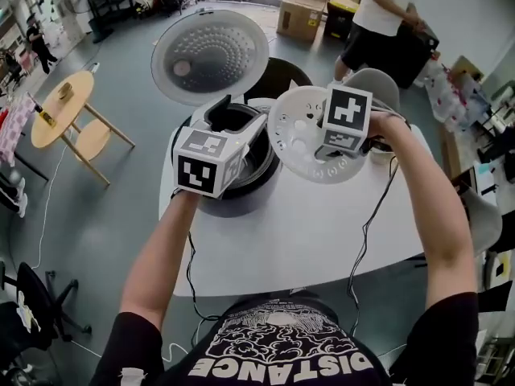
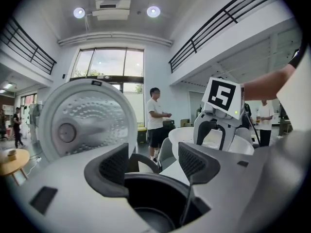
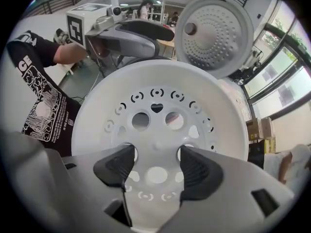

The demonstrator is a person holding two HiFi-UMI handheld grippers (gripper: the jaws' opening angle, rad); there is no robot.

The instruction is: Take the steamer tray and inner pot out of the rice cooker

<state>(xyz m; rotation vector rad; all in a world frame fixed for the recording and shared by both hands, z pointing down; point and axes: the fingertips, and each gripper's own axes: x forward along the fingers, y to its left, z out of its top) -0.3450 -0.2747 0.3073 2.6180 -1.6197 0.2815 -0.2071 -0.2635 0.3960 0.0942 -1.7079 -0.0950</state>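
Left gripper (image 1: 241,123), seen from the head, carries one marker cube and reaches over the one rice cooker (image 1: 241,195). The cooker's single lid (image 1: 209,55) stands open beyond the gripper. The one inner pot (image 1: 233,119) sits in the cooker, right below the tips. The right gripper (image 1: 326,143), also with one cube, points down onto the one steamer tray (image 1: 290,131). It holds the tray up beside the cooker, just next to the left gripper's tips, over the white table (image 1: 298,240). White letters on the person's black shirt (image 1: 282,352) read DISTANCE.

In the left gripper view, the two jaws stand well apart with nothing clamped. The dark pot mouth (image 2: 150,198) lies just under them, the lid ahead to their left. Two people stand far behind.

In the right gripper view, the jaws are spread wide, their tips set at two round holes of the tray (image 3: 155,96), gripping the strip between. One heart-shaped hole (image 3: 156,108) lies just past the tips.
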